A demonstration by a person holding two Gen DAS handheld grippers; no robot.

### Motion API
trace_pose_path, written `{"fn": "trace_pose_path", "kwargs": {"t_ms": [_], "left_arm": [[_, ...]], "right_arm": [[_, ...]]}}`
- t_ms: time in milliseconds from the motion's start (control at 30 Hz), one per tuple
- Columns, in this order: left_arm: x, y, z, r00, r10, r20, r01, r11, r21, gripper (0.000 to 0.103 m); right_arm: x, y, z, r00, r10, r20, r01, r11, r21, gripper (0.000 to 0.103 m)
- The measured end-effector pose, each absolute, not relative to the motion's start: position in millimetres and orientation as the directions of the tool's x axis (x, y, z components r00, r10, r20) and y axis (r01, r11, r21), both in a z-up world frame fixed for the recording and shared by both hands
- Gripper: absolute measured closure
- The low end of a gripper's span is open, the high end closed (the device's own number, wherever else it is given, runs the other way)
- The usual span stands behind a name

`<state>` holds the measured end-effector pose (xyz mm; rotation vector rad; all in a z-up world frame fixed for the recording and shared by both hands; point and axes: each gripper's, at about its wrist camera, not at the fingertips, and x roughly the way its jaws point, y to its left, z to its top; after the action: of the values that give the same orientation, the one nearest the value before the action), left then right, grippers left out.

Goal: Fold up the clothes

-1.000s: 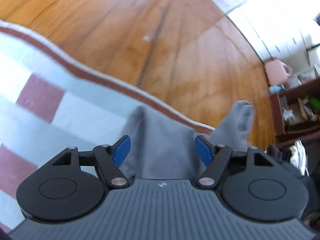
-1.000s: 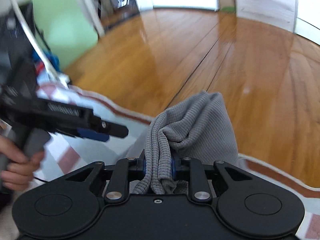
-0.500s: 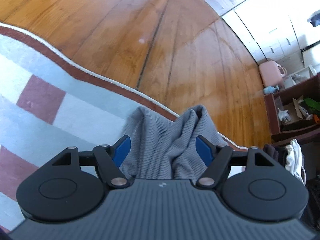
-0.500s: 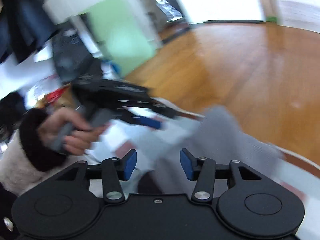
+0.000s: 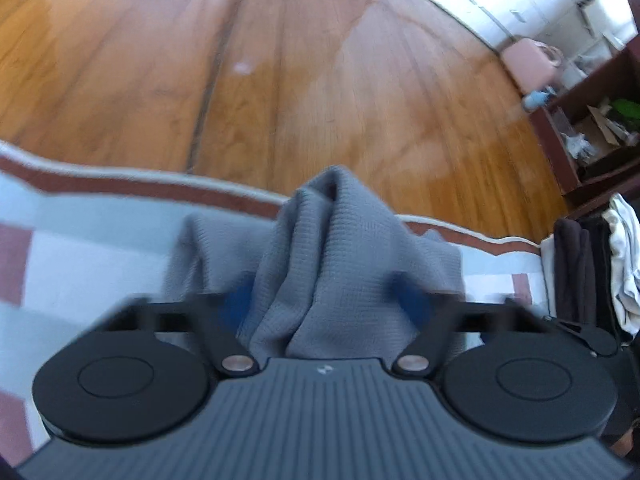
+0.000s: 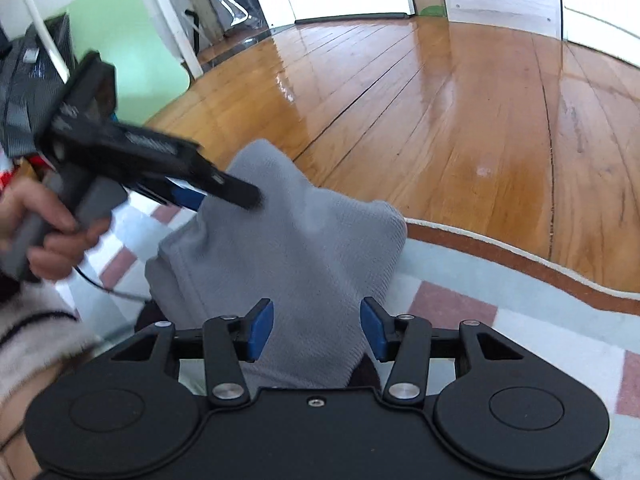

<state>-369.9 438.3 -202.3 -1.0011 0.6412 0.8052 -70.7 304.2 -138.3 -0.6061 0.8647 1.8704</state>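
While bunched on the checkered rug near its wavy edge, grey knit garment now freed by right gripper, jaws spread, cloth between but unpinched. A second ago clamped there. Left gripper closing on a raised fold, pads blurred. Handover mid-fold, judging by that; wood floor beyond.

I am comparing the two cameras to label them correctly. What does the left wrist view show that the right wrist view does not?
Only the left wrist view shows a dark wooden shelf, a pink bag and a pile of dark and white clothes.

Only the right wrist view shows the person's hand on the left gripper, and a green panel.

Both show the grey knitted garment, the checked rug and the wooden floor.
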Motion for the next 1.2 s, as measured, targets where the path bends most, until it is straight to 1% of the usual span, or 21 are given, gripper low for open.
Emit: {"fn": "trace_pose_path", "kwargs": {"t_ms": [67,133,233,333,400,433,467,500,533,600,667,767,867,933,1000,1100,1133,1200], "left_arm": [[-368.2,430.1,-191.7,0.553,0.305,-0.775,-0.824,0.338,-0.455,0.085],[-380.1,415.0,-175.6,0.538,0.353,-0.765,-0.837,0.334,-0.434,0.085],[-406.5,401.0,-172.5,0.466,0.391,-0.794,-0.884,0.249,-0.397,0.084],[-425.8,413.7,-197.9,0.409,0.329,-0.851,-0.912,0.122,-0.391,0.083],[-431.9,419.3,-205.5,0.416,0.314,-0.853,-0.907,0.076,-0.414,0.081],[-431.5,420.3,-205.0,0.413,0.316,-0.854,-0.908,0.076,-0.412,0.079],[-429.6,419.8,-203.6,0.402,0.320,-0.858,-0.914,0.085,-0.397,0.077],[-426.8,418.7,-202.4,0.381,0.325,-0.865,-0.924,0.099,-0.370,0.072],[-423.9,417.0,-201.5,0.359,0.334,-0.872,-0.933,0.111,-0.341,0.070],[-423.0,415.0,-201.3,0.339,0.346,-0.875,-0.940,0.098,-0.326,0.070],[-436.8,414.5,-201.6,0.343,0.355,-0.870,-0.935,0.038,-0.353,0.069],[-453.1,413.1,-201.0,0.321,0.360,-0.876,-0.935,-0.028,-0.354,0.065],[-460.4,411.7,-199.3,0.343,0.353,-0.870,-0.922,-0.050,-0.384,0.065],[-458.7,407.3,-192.3,0.304,0.377,-0.875,-0.937,-0.045,-0.345,0.066],[-457.8,402.5,-179.6,0.253,0.441,-0.861,-0.956,-0.025,-0.294,0.068],[-475.0,398.7,-161.9,0.419,0.525,-0.741,-0.870,-0.001,-0.493,0.068],[-474.8,400.4,-162.2,0.465,0.515,-0.720,-0.845,0.015,-0.534,0.068],[-473.3,403.9,-163.0,0.544,0.490,-0.681,-0.797,0.047,-0.603,0.068]], "right_arm": [[-76.2,309.5,-142.1,-0.424,0.561,-0.711,-0.906,-0.277,0.321,0.049],[-76.5,309.9,-138.0,-0.413,0.572,-0.709,-0.911,-0.261,0.321,0.049],[-73.7,309.9,-134.2,-0.411,0.584,-0.700,-0.911,-0.264,0.315,0.049],[-81.1,321.5,-134.2,-0.410,0.589,-0.697,-0.912,-0.282,0.298,0.049],[-89.1,338.1,-134.7,-0.397,0.600,-0.694,-0.916,-0.299,0.266,0.047],[-92.9,350.5,-136.0,-0.394,0.603,-0.694,-0.918,-0.300,0.261,0.044],[-95.2,362.2,-140.1,-0.403,0.591,-0.699,-0.914,-0.301,0.272,0.043],[-96.5,376.0,-147.8,-0.419,0.573,-0.704,-0.908,-0.292,0.302,0.043],[-96.0,387.4,-155.1,-0.437,0.558,-0.705,-0.899,-0.275,0.339,0.043],[-90.8,400.9,-168.2,-0.449,0.554,-0.701,-0.891,-0.221,0.396,0.044],[-83.3,408.7,-177.8,-0.457,0.562,-0.689,-0.880,-0.172,0.443,0.047],[-77.3,404.1,-183.0,-0.454,0.575,-0.681,-0.869,-0.118,0.481,0.047],[-73.2,396.2,-180.4,-0.449,0.561,-0.695,-0.858,-0.053,0.511,0.046],[-75.8,384.0,-169.4,-0.409,0.580,-0.704,-0.880,-0.048,0.472,0.045],[-80.0,369.0,-154.6,-0.372,0.613,-0.697,-0.908,-0.085,0.410,0.045],[-98.3,342.2,-129.3,-0.422,0.620,-0.661,-0.904,-0.238,0.354,0.045],[-107.1,334.1,-122.0,-0.450,0.612,-0.651,-0.893,-0.295,0.341,0.045],[-139.5,322.6,-115.8,-0.483,0.572,-0.663,-0.865,-0.428,0.261,0.044]]}}
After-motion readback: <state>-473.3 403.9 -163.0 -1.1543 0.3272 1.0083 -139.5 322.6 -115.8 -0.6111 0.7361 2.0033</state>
